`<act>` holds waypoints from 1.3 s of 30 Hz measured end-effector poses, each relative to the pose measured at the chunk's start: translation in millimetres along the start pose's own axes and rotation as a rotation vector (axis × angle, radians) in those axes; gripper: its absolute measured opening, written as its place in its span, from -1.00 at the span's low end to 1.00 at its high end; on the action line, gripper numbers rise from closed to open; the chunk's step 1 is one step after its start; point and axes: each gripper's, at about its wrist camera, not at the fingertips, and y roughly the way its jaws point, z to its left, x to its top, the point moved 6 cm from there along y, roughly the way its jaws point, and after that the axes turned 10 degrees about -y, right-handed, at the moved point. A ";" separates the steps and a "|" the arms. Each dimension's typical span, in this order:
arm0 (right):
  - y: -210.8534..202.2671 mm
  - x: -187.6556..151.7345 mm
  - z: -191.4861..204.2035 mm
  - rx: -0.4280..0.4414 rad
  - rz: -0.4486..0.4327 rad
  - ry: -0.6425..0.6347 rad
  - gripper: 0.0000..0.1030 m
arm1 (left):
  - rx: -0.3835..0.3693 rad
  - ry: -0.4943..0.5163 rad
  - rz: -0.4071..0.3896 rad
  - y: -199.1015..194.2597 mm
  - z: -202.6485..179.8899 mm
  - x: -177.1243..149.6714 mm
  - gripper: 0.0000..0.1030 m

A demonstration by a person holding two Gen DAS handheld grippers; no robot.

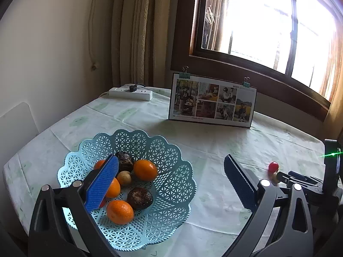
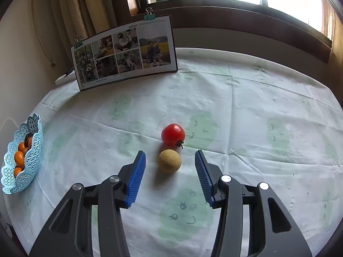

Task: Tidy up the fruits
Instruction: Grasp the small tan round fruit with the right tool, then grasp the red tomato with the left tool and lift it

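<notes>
The right tongs (image 2: 170, 171) gape wide, empty, flanking a tan round fruit (image 2: 169, 161) on the desk (image 2: 246, 111); a red tomato (image 2: 173, 134) sits just beyond. The left tongs (image 1: 171, 184) spread wide, empty, over the blue basket (image 1: 169, 150) of fruit.

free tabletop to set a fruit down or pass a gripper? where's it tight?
Free: cloth between basket and photo board; broad stretch right of the tomato. Tight: inside the basket, and around the tan fruit beside the tomato, between the right gripper fingers.

4 oranges (image 1: 145, 169), 2 longans (image 2: 169, 161), 2 dark fruits (image 1: 139, 198), 1 tomato (image 2: 173, 134), 1 basket (image 1: 169, 214)
</notes>
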 end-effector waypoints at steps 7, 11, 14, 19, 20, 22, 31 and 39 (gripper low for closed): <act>20.7 1.1 0.6 -0.010 0.033 -0.012 -0.28 | -0.005 0.013 0.007 3.4 -7.0 -1.2 0.94; 23.9 -1.1 0.9 0.002 0.047 -0.019 -0.46 | -0.008 0.028 0.015 7.0 -14.0 -3.0 0.94; 18.2 -2.1 1.6 0.006 0.041 -0.027 -0.50 | -0.018 0.042 0.019 10.0 -22.1 -3.4 0.94; -4.7 -5.2 -7.6 0.015 0.005 -0.016 -0.50 | -0.042 0.077 0.018 13.2 -42.3 -3.6 0.94; -9.9 -6.3 -11.5 0.014 -0.003 -0.010 -0.50 | -0.047 0.086 0.019 14.5 -47.9 -3.8 0.94; -20.4 -8.9 -21.0 0.007 -0.019 0.008 -0.50 | -0.061 0.108 0.022 17.5 -60.2 -5.2 0.94; -42.1 -25.8 -55.4 -0.013 -0.049 0.087 -0.50 | -0.159 0.222 0.087 43.9 -130.7 -25.8 0.94; -42.5 -26.9 -59.8 -0.001 -0.054 0.108 -0.50 | -0.245 0.297 0.196 82.6 -181.9 -55.1 0.82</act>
